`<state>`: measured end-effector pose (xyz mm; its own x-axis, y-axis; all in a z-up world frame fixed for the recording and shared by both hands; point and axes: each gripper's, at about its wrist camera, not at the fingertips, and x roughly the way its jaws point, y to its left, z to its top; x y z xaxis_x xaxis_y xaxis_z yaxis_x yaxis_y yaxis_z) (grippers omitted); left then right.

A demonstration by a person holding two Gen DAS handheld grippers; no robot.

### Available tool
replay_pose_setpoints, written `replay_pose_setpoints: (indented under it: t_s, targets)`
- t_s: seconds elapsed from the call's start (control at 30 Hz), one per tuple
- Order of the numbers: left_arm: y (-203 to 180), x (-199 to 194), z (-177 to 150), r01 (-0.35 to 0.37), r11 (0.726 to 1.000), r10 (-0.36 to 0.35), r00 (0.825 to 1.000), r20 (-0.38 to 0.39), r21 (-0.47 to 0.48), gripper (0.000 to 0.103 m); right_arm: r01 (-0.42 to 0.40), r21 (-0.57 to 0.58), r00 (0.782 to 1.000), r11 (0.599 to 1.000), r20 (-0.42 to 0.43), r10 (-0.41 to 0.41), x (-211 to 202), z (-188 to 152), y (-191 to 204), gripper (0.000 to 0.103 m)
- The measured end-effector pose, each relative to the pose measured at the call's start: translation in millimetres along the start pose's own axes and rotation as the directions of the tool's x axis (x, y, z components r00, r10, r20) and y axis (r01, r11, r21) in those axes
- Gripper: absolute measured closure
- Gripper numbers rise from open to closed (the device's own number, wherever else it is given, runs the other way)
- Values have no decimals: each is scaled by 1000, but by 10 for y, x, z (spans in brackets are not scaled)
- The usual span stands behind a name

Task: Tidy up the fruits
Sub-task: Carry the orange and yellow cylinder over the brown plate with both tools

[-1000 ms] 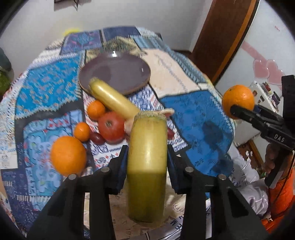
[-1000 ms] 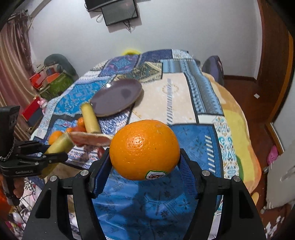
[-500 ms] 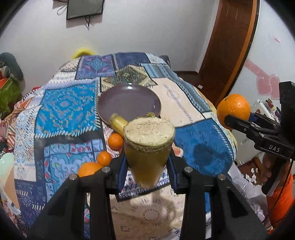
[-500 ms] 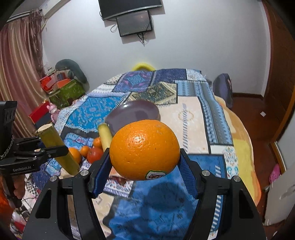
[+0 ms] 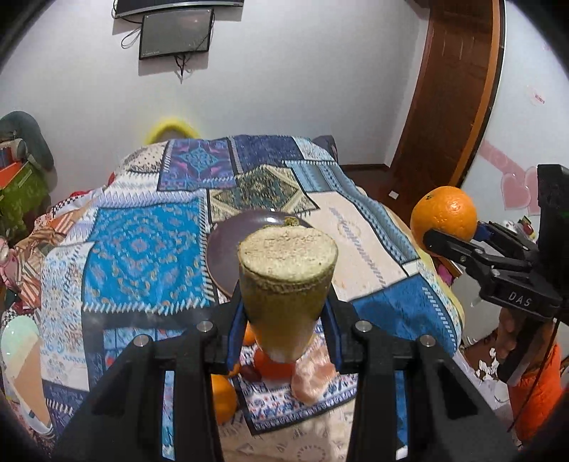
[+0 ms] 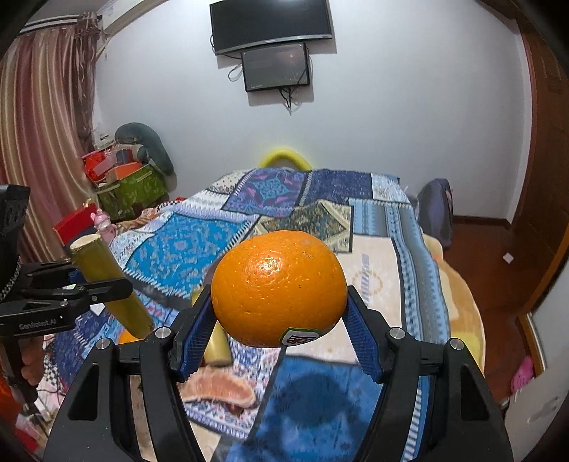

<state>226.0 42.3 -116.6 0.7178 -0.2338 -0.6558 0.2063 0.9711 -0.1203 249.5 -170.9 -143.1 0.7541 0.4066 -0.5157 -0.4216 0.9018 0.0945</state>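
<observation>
**Fruit held above the patchwork bed**

A cut sugarcane piece [image 5: 287, 284] is clamped in the left hand-held gripper [image 5: 284, 320]. An orange [image 6: 279, 288] is clamped in the right hand-held gripper [image 6: 279, 330]. The purple plate [image 5: 227, 248] on the bed [image 5: 142, 248] is seen only in the left view (hidden in the right).

Home bedroom: patchwork-quilted bed [image 5: 149, 248], wall-mounted TV [image 6: 270, 25], curtains [image 6: 42, 117]
</observation>
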Motion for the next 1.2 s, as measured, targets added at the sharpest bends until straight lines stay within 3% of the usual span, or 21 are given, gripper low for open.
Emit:
replay_pose_setpoints:
  t_s: [0.47, 0.77, 1.2]
  targets:
    - [339, 215, 457, -50, 999, 51, 997, 64, -9, 65, -12, -26, 999, 1000, 38, 13, 436, 346, 14, 37]
    - [535, 754, 508, -49, 998, 49, 999, 4, -36, 65, -11, -34, 1000, 999, 21, 11, 841, 436, 6, 37]
    - [648, 1452, 482, -56, 998, 52, 993, -104, -40, 65, -2, -63, 998, 998, -69, -2, 1459, 361, -59, 37]
